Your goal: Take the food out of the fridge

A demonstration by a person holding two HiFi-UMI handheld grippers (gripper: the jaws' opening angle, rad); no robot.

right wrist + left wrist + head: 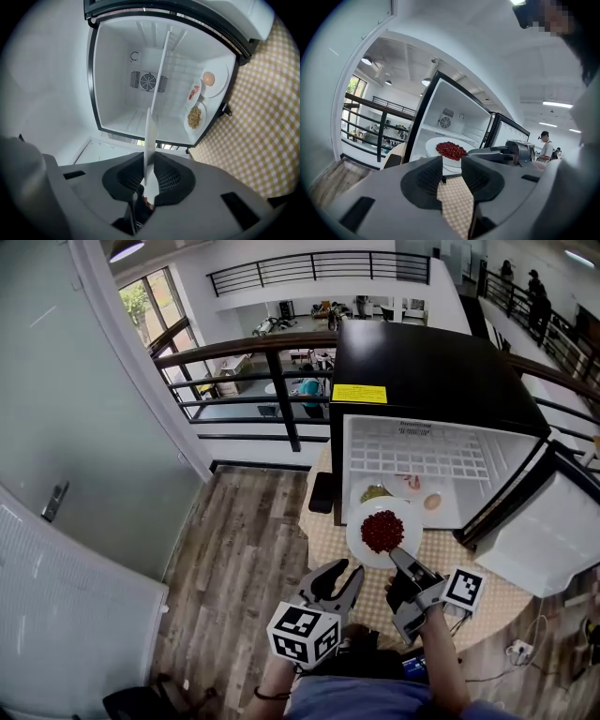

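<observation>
Where right fingers (172,182) meet, plate (150,139) rim pinched

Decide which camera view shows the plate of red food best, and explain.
The head view: it looks down on nearly the whole plate and its red heap. The left gripper view shows it side-on, partly behind the jaws. The right gripper view shows only its rim, edge-on, between the jaws.

Fridge (427,371) mouth at 12 o'clock half blocked by red-food plate (382,531); more plates (375,491) crowd the shelf behind it. Open door (553,531) walls off 3 o'clock; tabletop (497,606) bare at 5 o'clock.
</observation>
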